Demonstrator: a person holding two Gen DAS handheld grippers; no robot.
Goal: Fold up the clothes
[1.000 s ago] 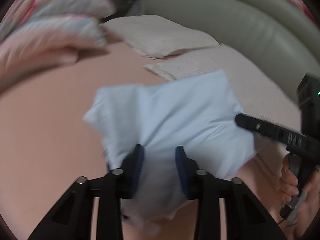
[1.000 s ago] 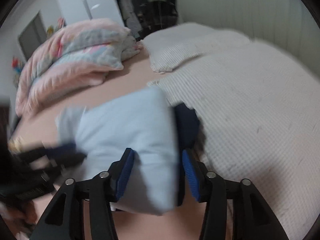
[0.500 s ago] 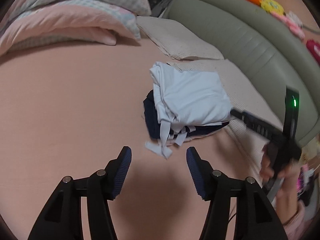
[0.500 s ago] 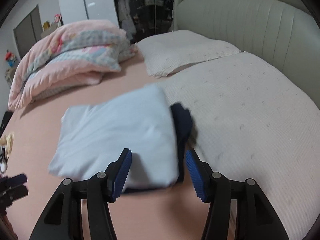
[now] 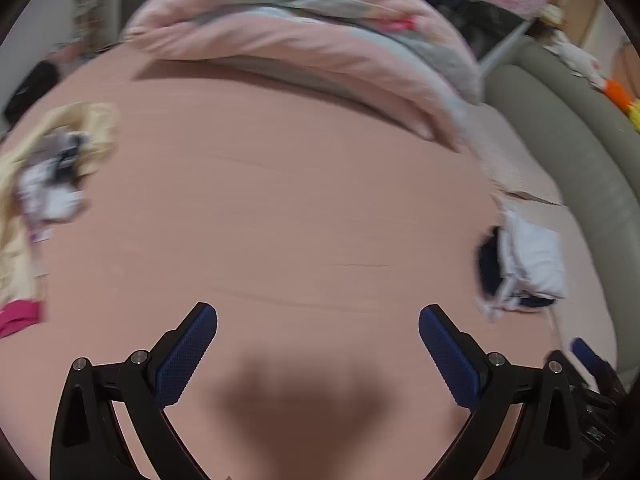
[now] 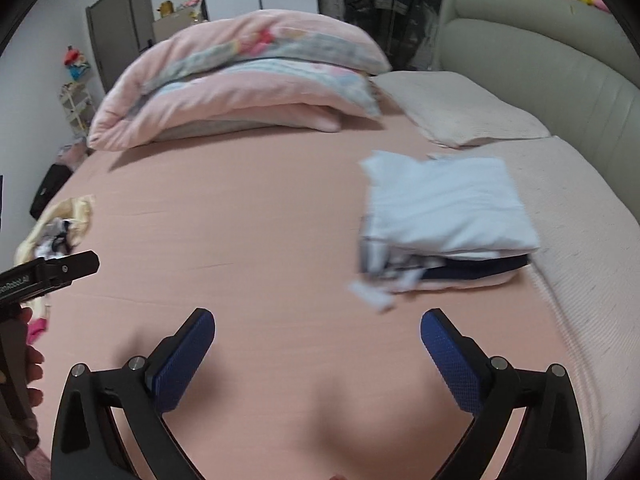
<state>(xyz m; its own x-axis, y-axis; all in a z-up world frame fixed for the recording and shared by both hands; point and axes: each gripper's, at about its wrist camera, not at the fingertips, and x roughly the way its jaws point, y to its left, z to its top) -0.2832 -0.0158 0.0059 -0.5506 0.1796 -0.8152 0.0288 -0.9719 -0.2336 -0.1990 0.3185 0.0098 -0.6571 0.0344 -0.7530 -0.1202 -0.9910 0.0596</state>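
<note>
A folded light blue garment [image 6: 444,204] lies on top of a folded dark navy one [image 6: 480,268] on the pink bed, right of centre in the right wrist view. The same stack [image 5: 528,264] shows blurred at the right edge of the left wrist view. My right gripper [image 6: 318,346] hangs open over bare sheet, short of the stack, nothing between its fingers. My left gripper [image 5: 318,344] is open too, over empty pink sheet. A loose pile of unfolded clothes [image 5: 44,176], cream, white and dark, lies at the left; the pile [image 6: 60,228] also shows behind the left gripper's body.
A rolled pink duvet [image 6: 240,80] lies across the back of the bed. A beige pillow [image 6: 460,108] and a beige cover [image 6: 580,240] sit at the right by the grey-green headboard [image 6: 540,52]. A magenta garment [image 5: 18,316] lies at the left edge. A hand [image 6: 30,364] holds the left gripper.
Both grippers let go of the light blue garment, left it on the navy one and pulled back. Both jaws opened wider. The left gripper swung left, toward the unfolded pile.
</note>
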